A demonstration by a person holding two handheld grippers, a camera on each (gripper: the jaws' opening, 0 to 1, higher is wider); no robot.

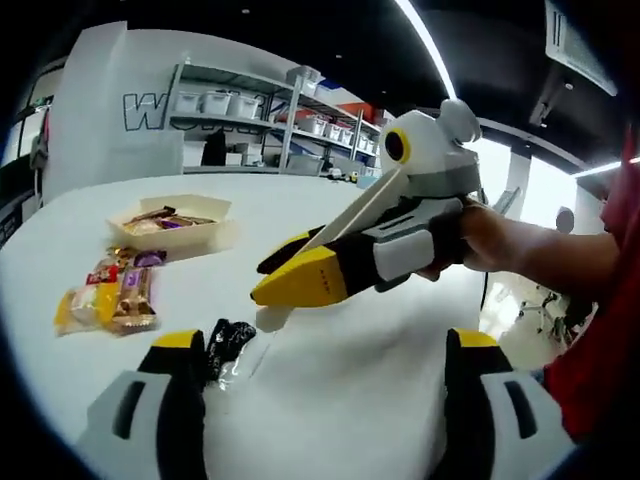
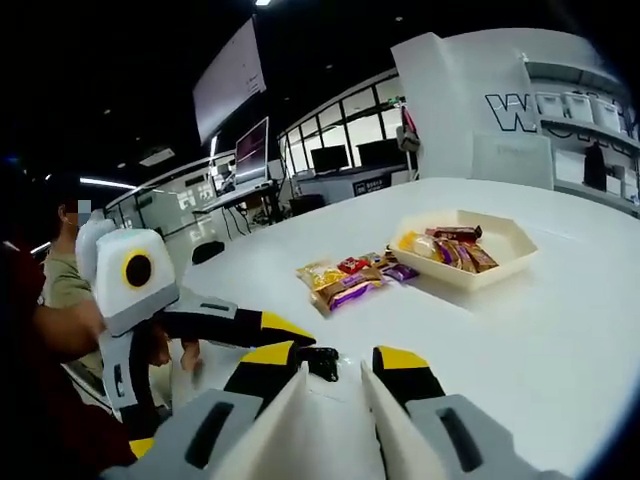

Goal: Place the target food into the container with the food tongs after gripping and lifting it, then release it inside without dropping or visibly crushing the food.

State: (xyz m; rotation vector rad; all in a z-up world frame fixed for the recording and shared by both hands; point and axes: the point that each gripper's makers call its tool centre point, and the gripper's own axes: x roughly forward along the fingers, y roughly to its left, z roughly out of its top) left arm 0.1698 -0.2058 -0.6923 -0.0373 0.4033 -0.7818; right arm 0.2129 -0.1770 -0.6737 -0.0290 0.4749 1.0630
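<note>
Your work surface is a large white smooth-topped table [image 1: 340,400]. On it you have a shallow cream hexagonal tray [image 2: 512,254] with wrapped snacks inside, sitting toward the far side. Just beside the tray lies a loose cluster of snack packets in yellow, red and purple wrappers [image 2: 352,280], directly on the tabletop, apart from the tray wall. Nearer to you, a small black crinkled wrapped item [image 1: 228,345] with clear plastic around it rests on the table, separate from the cluster.
</note>
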